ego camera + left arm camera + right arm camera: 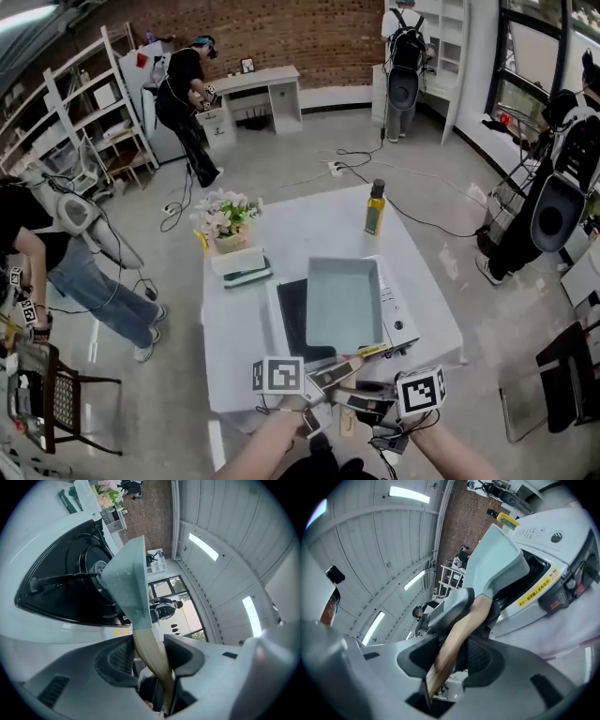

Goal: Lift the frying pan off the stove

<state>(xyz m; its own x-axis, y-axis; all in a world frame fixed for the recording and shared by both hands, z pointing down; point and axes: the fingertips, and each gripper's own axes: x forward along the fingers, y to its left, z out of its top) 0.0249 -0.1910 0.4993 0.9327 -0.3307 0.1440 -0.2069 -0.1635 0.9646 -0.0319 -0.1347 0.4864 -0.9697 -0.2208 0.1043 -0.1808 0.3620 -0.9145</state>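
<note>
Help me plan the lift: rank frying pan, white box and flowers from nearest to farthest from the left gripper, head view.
1. Frying pan, handle in the left gripper.
2. White box, farther up the table, left.
3. Flowers, behind that box, far left.

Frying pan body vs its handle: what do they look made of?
The pan body: probably coated metal, with a matte pale blue-green finish and a smooth, uniform colour. The metal itself can't be confirmed. The handle: looks like wood, tan, matte and unpainted, with faint lengthwise streaks.
</note>
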